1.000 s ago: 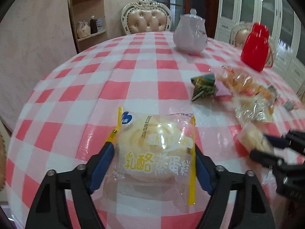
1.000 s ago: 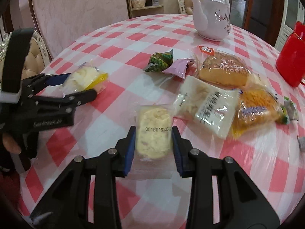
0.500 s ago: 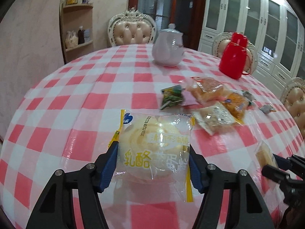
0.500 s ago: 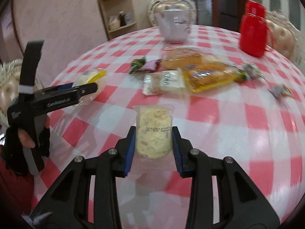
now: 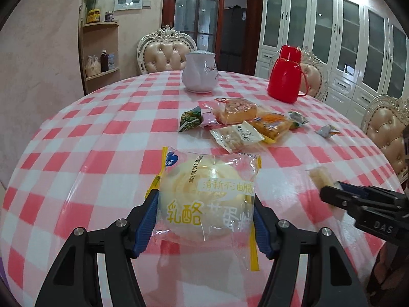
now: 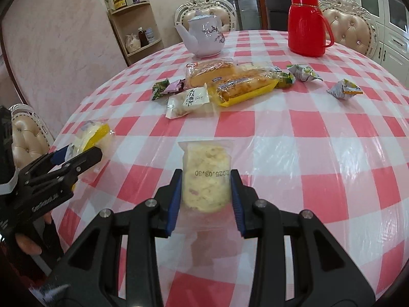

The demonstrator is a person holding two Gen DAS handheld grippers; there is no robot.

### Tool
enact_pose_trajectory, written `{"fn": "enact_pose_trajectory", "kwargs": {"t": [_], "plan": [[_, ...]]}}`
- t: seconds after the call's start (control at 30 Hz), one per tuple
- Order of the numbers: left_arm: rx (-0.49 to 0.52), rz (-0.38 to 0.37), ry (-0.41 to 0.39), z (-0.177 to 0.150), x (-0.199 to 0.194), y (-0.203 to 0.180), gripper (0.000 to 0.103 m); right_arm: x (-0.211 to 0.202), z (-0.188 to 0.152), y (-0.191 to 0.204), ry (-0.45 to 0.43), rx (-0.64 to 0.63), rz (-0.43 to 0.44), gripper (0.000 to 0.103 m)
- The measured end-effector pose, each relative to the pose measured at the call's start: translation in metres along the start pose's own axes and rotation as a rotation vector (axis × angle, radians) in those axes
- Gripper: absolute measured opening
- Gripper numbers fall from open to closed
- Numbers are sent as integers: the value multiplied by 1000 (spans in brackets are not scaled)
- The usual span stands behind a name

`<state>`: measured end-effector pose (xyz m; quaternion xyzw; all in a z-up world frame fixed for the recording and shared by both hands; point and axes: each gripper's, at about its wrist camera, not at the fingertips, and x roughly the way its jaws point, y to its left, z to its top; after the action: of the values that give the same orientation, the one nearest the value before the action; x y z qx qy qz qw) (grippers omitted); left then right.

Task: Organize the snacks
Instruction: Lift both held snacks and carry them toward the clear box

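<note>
My left gripper point(image 5: 205, 204) is shut on a round yellow cake in a clear wrapper with yellow print point(image 5: 207, 194), held above the near edge of the table. It also shows at the left of the right wrist view point(image 6: 84, 153). My right gripper point(image 6: 206, 186) is shut on a small pale crumbly pastry in a clear packet point(image 6: 205, 176), held above the near part of the table. That packet also shows in the left wrist view point(image 5: 319, 179). Several other wrapped snacks point(image 6: 230, 84) lie in a cluster mid-table.
A round table with a red and white checked cloth point(image 6: 306, 133). A white teapot point(image 6: 204, 35) and a red thermos point(image 6: 306, 23) stand at the far side. Small wrapped candies point(image 6: 345, 90) lie to the right. Padded chairs point(image 5: 166, 53) ring the table.
Both grippers have pulled back and up from the snack cluster toward the near edge of the table, each keeping its packet. The cluster now looks smaller and farther.
</note>
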<state>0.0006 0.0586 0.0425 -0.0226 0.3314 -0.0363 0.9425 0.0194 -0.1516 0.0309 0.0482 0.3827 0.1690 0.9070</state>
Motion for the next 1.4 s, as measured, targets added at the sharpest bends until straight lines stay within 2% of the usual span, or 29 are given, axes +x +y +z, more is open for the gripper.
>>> {"fn": "enact_pose_trajectory", "kwargs": {"t": [0.17, 0.57, 0.83, 1.4], "plan": [[1, -16, 7, -12, -13, -12, 66, -9, -7, 5, -10, -9, 5, 40], [30, 27, 5, -32, -39, -20, 66, -18, -18, 23, -11, -40, 51, 40], [9, 80, 21, -45, -53, 2, 66, -19, -26, 45, 4, -79, 93, 40], [-88, 201, 15, -70, -100, 73, 66, -10, -52, 154, 61, -271, 254, 40]]}}
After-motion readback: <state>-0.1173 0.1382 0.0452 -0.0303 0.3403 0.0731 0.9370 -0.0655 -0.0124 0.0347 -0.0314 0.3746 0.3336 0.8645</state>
